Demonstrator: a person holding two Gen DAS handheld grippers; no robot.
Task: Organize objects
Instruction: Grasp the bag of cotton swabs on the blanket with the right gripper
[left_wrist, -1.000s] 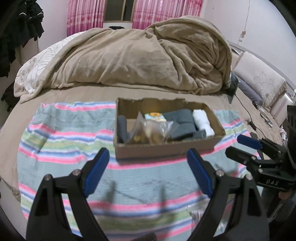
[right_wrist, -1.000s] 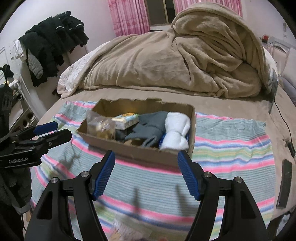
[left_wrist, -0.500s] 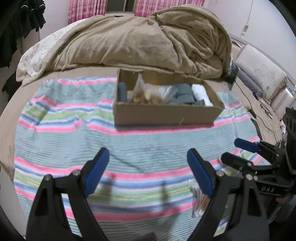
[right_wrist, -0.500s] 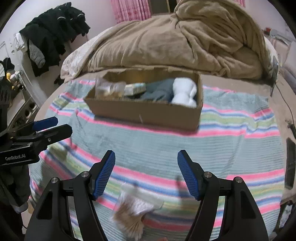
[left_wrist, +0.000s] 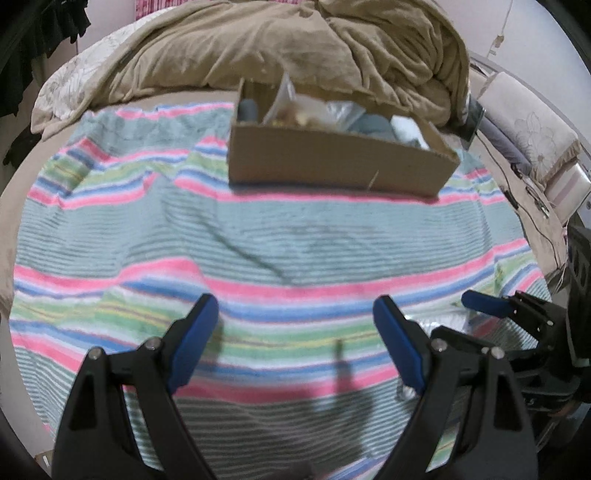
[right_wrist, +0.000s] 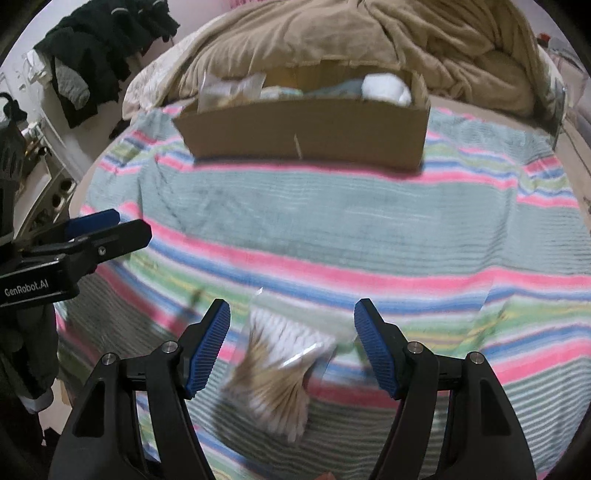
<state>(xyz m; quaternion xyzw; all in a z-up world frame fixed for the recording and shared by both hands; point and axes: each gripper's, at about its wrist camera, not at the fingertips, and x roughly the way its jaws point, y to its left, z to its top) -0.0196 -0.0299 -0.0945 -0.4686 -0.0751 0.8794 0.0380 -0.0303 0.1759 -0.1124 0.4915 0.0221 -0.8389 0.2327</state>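
The step in hand appears to be the pick-up of the last loose item, a clear bag of cotton swabs (right_wrist: 280, 369), for transfer to the cardboard box (right_wrist: 306, 129).

The right gripper (right_wrist: 291, 347) is spread wide and holds nothing. In the right wrist view the bag lies flat on the striped towel (right_wrist: 369, 229), between the two blue pads (right_wrist: 208, 345) and touching neither. The box stands at 12 o'clock from the bag, well apart, and already contains a white roll (right_wrist: 386, 86), grey cloth and a clear packet.

The left gripper (left_wrist: 295, 343) is also spread wide and empty. It hovers over bare towel, with the box at 12 o'clock and the right gripper at 3 o'clock.

Bag orientation: the long axis runs from about 11 o'clock to 5 o'clock. The white tips of the swabs show at both ends, with the wooden stems between. Motion blur prevents a finer reading.

Next move, as judged: lower the right gripper until the pads straddle the bag across its short axis, then close. The film looks slippery and loosely filled, so the pinch should bear on the swab bundle, not on empty film.
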